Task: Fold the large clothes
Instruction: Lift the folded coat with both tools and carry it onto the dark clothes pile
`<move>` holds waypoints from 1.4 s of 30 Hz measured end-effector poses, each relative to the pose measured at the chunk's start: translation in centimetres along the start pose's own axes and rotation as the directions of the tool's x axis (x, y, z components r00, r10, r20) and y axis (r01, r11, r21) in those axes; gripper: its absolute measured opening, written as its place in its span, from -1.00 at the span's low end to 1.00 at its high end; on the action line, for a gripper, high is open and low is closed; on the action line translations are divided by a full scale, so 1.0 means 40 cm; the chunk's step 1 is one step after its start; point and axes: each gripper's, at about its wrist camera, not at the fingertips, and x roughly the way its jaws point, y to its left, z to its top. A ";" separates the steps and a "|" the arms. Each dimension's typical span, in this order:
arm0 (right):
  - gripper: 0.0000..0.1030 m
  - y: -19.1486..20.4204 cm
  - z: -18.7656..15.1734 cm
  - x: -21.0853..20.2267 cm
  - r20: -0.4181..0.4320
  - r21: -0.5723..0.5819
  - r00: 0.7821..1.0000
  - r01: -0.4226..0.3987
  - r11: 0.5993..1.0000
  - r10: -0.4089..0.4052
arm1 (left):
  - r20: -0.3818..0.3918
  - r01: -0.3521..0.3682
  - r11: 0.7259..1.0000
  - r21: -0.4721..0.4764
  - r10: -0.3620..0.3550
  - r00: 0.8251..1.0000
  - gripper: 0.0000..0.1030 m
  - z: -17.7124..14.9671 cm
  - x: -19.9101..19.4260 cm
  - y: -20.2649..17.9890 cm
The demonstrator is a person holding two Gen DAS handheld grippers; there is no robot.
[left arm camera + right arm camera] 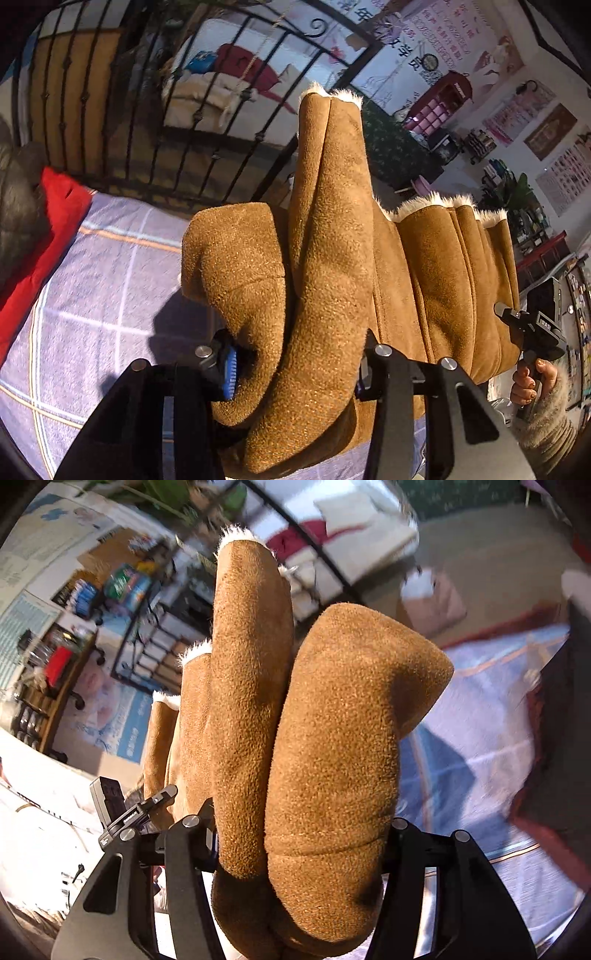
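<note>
Garment: brown suede coat with white fleece lining [332,258], bunched in thick rolls and lifted above the bed; seen again from my right wrist [332,757].
Location: over the checked lilac bedsheet [110,288], metal bed frame [166,110] beyond, a red cloth [48,221] at the sheet's edge.
Left gripper [295,365]: jaws spread wide around a fat roll of suede, pinching it; blue pad [231,373] pressed into the nap.
Right gripper [299,834]: jaws likewise spread by a doubled fold and clamped on it.
Handling, my judgement: heavy, bulky, soft but springy; nap gives good friction, yet thick layers may creep out of my jaws.
Grip advice: take hold at seams or fleece-trimmed edges [436,203], where layers are thinner.
Risk: folds rebound once released; the bundle may sag between my two holds.
</note>
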 end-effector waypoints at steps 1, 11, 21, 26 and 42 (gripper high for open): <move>0.08 -0.010 0.015 -0.050 0.024 -0.001 1.000 0.002 1.000 -0.002 | 0.007 0.018 1.000 0.025 -0.019 1.000 -0.18 0.013 0.013 -0.046; 0.08 -0.411 0.037 -0.663 0.257 0.153 0.957 0.099 0.983 -0.136 | -0.077 0.239 0.945 0.224 -0.227 0.971 -0.17 0.013 0.359 -0.683; 0.10 -1.015 -0.202 -0.833 0.222 0.569 0.954 0.038 0.821 -0.199 | -0.357 0.290 0.915 0.282 -0.181 0.916 -0.04 -0.212 0.847 -1.011; 0.19 -1.103 -0.278 -0.786 0.269 0.643 0.951 -0.061 0.763 -0.151 | -0.446 0.296 0.936 0.189 -0.187 0.875 0.27 -0.206 0.930 -0.935; 0.26 -1.062 -0.368 -0.793 0.350 0.741 0.887 -0.065 0.668 -0.302 | -0.517 0.285 0.931 0.228 -0.133 0.846 0.75 -0.214 0.987 -0.941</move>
